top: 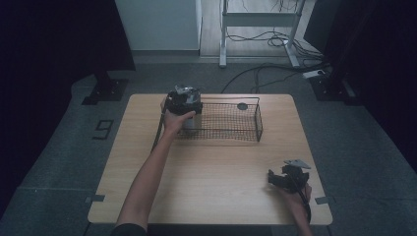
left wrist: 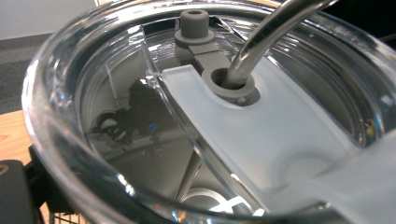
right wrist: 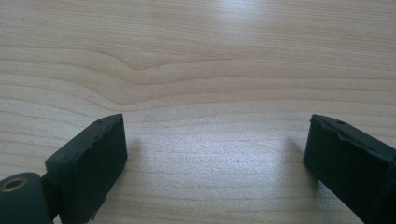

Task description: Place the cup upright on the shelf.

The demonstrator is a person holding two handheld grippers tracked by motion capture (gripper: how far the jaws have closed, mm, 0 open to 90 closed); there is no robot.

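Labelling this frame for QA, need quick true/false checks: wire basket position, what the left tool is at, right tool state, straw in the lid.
1. The wire basket sits on the table's far half. True.
2. The right tool grips a cup. False: its jaws stand wide apart over bare wood.
3. A metal straw passes through the clear lid. True.
4. The left tool rests at the table's near edge. False: it is at the basket's left end, by the tumbler.
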